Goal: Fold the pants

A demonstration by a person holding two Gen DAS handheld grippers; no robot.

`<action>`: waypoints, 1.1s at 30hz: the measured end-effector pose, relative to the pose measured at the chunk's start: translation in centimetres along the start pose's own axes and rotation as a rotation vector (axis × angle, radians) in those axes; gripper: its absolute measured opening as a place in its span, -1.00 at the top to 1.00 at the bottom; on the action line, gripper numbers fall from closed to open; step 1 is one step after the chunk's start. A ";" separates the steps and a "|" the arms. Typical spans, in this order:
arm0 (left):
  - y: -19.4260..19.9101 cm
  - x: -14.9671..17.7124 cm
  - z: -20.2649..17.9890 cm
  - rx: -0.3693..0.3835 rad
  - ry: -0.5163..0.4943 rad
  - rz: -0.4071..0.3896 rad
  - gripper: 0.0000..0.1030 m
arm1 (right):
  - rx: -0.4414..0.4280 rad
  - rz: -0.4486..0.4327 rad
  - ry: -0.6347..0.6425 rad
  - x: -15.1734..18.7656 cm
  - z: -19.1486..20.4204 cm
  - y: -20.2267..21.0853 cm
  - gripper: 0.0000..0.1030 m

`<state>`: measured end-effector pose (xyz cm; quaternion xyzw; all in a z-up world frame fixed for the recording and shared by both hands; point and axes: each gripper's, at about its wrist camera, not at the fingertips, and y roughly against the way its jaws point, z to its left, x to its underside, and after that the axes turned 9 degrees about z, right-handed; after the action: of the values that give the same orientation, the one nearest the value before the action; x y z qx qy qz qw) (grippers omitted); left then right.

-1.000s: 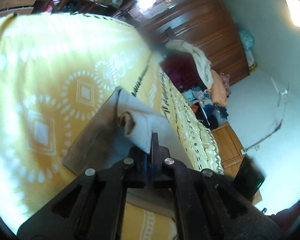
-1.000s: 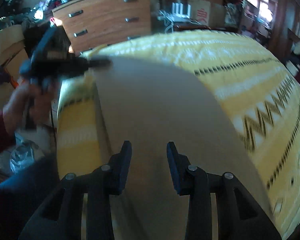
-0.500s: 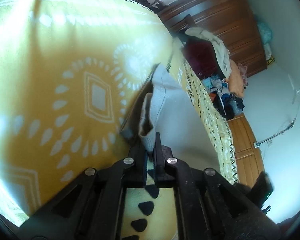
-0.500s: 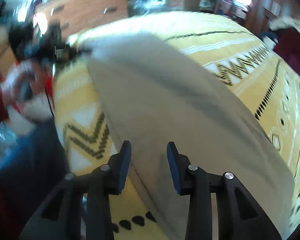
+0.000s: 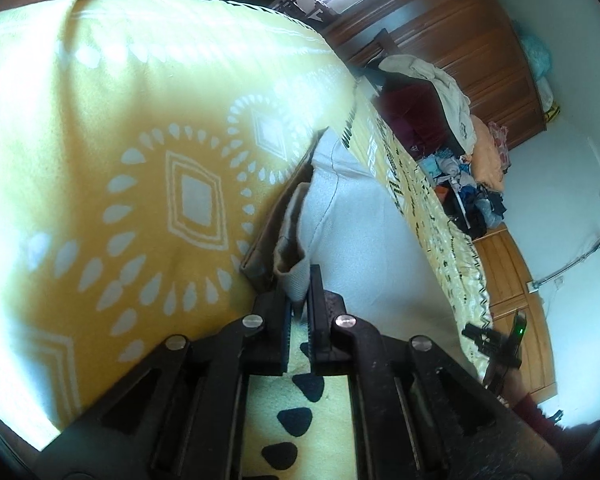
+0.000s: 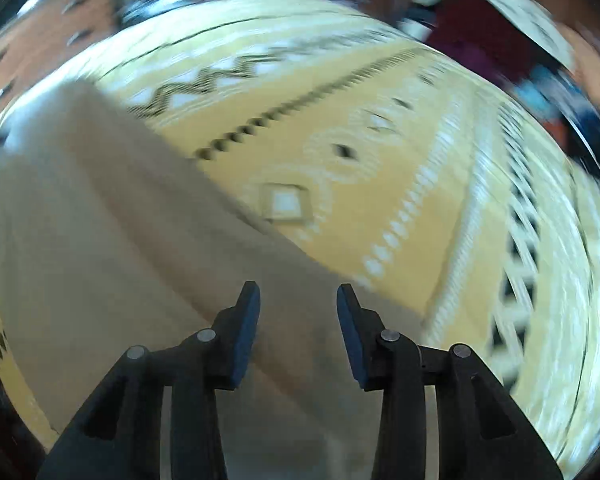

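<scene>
Pale grey-beige fabric pants [image 5: 364,232] lying flat on a bed covered by a yellow blanket with white diamond and teardrop patterns [image 5: 120,152]. In the left wrist view, a ribbed hem corner of the pants is pinched between the nearly closed jaws of the black left tongs [image 5: 299,304], with the cloth rising just ahead of the fingertips and the rest of the garment stretching away to the front and right of them. Black teardrop marks of the blanket show directly beneath these tongs. In the right wrist view, which is blurred, the black right tongs [image 6: 298,300] stand wide apart with nothing between the jaws, hovering over the pants [image 6: 112,248]; the fabric spreads below and to the left of them, and its long edge runs diagonally from upper left to just right of the fingertips. The blanket [image 6: 420,184] fills the area ahead and to the right. Beyond the bed, far ahead and to the right of the left tongs: a dark wooden wardrobe [image 5: 460,52], a heap of mixed clothes [image 5: 456,148], and a white wall [image 5: 572,208].
</scene>
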<state>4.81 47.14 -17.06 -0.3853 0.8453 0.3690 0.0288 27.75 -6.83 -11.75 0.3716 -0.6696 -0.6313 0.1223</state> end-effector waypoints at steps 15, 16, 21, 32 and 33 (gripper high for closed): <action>-0.8 -0.5 -0.6 -0.042 -0.061 -0.019 0.87 | -0.091 0.011 0.088 -5.3 -0.5 -4.9 1.00; -0.9 -0.5 -0.6 -0.043 -0.066 -0.023 0.87 | -0.060 0.008 0.055 -5.5 -1.5 -5.3 1.00; -0.7 -0.6 -0.5 -0.045 -0.058 -0.016 0.87 | -0.208 -0.032 -0.031 -5.6 -3.4 -4.6 0.97; -1.0 -0.7 -0.8 -0.059 -0.081 -0.022 0.87 | -0.305 0.056 0.248 -7.3 3.8 -6.3 -0.10; -1.0 -0.7 -0.8 -0.060 -0.082 -0.022 0.87 | -0.299 0.064 0.272 -7.5 4.2 -6.8 -0.11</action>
<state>6.13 46.59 -16.82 -0.3797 0.8276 0.4095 0.0560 32.63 1.76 -16.55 0.4095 -0.5573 -0.6635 0.2854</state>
